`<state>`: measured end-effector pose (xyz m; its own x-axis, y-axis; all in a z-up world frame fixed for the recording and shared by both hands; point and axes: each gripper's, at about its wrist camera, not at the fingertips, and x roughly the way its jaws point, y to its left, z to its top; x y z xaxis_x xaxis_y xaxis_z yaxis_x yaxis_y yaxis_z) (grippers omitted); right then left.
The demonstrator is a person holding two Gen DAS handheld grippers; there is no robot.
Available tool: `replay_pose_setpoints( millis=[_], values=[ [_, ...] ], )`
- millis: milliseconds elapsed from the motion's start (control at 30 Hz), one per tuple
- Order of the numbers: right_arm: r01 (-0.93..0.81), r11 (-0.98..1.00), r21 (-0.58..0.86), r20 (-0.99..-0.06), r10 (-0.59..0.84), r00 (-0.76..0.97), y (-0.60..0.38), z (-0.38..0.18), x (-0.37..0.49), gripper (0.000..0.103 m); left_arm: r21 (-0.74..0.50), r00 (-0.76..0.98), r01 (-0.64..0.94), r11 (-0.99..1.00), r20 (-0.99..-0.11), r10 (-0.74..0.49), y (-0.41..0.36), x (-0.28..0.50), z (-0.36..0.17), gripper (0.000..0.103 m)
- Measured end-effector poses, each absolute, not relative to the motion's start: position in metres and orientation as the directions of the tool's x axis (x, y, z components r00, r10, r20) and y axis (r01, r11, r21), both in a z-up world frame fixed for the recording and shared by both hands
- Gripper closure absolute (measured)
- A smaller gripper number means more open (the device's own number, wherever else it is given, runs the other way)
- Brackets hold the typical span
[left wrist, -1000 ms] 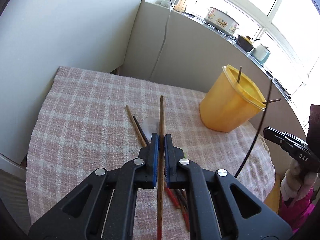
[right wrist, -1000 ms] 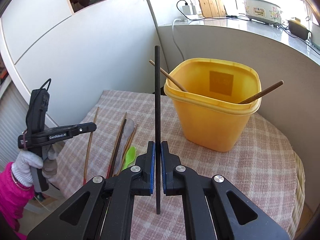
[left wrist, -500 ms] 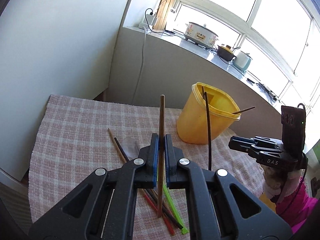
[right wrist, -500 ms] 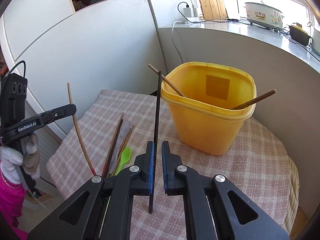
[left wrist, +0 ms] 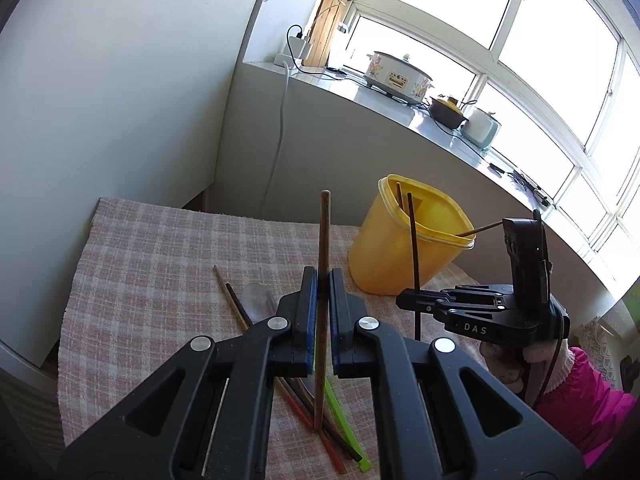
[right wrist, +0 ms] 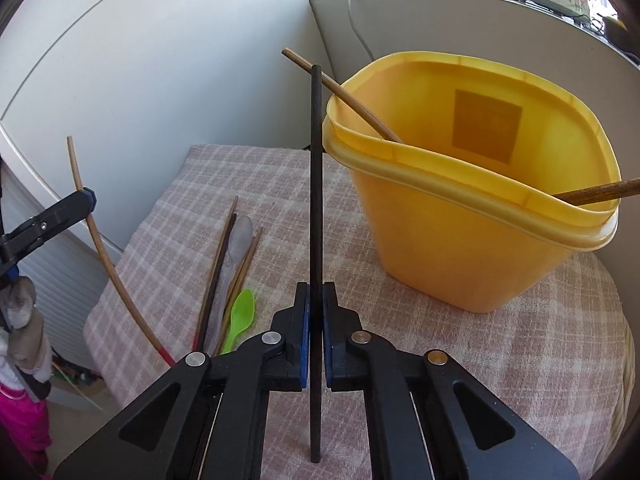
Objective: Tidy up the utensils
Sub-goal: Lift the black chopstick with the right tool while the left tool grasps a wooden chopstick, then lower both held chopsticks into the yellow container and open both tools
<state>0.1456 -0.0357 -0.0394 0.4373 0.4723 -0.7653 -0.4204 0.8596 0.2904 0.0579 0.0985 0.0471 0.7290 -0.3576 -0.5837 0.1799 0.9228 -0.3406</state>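
Checked pink-and-white cloth (left wrist: 160, 264) covers the whole surface, and everything of the task stands or lies on it. Behind it there is a pale wall and a window sill (left wrist: 384, 100) with a white cooker (left wrist: 398, 76) and smaller pots.

Next in size is the yellow bucket (right wrist: 472, 240), which stands upright on the far right part of the cloth, close to the wall. Two brown chopsticks lean inside it: one (right wrist: 344, 92) sticks out over the left rim, the other (right wrist: 596, 194) over the right rim.

On the cloth to the left of the bucket lies a loose bundle of utensils: some brown and dark chopsticks (right wrist: 218, 268), a clear plastic spoon (right wrist: 240, 240) and a green plastic spoon (right wrist: 242, 316), touching or crossing each other.

The left claw (left wrist: 323, 304) is pressed together on a brown chopstick (left wrist: 323, 248) and holds it nearly upright above this bundle. In the right wrist view the same stick appears curved at the left edge, with a red end low down.

The right claw (right wrist: 316, 320) has just been closing and is now pinching a thin black chopstick (right wrist: 316, 184), which stands upright just left of the bucket, its top near the rim. A person's gloved hand (left wrist: 508, 360) and pink sleeve (left wrist: 580, 400) hold this claw.
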Motion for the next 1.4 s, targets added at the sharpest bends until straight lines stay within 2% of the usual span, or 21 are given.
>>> replay_pose_setpoints(
  millis=[167, 367, 700, 1167, 1400],
  values=[
    [-0.439, 0.844, 0.309, -0.719, 0.510, 0.473, -0.048, -0.020, 0.129, 0.099, -0.346, 0.748, 0.215, 0.913, -0.543, -0.381, 0.091, 0.059, 0.066, 0.100],
    [-0.442, 0.862, 0.249, -0.648, 0.488, 0.586, -0.069, 0.018, 0.112, 0.099, -0.357, 0.766, 0.273, 0.893, -0.481, -0.426, 0.072, 0.066, 0.089, 0.100],
    [-0.418, 0.876, 0.240, -0.525, 0.479, 0.703, -0.096, 0.071, 0.109, 0.099, -0.371, 0.801, 0.349, 0.860, -0.359, -0.480, 0.039, 0.087, 0.127, 0.100],
    [-0.372, 0.898, 0.237, -0.422, 0.440, 0.793, -0.127, 0.118, 0.124, 0.099, -0.328, 0.843, 0.374, 0.867, -0.269, -0.466, 0.009, 0.124, 0.178, 0.100],
    [-0.310, 0.925, 0.219, -0.414, 0.376, 0.829, -0.135, 0.118, 0.145, 0.099, -0.345, 0.849, 0.337, 0.876, -0.291, -0.441, 0.003, 0.157, 0.169, 0.100]
  ],
)
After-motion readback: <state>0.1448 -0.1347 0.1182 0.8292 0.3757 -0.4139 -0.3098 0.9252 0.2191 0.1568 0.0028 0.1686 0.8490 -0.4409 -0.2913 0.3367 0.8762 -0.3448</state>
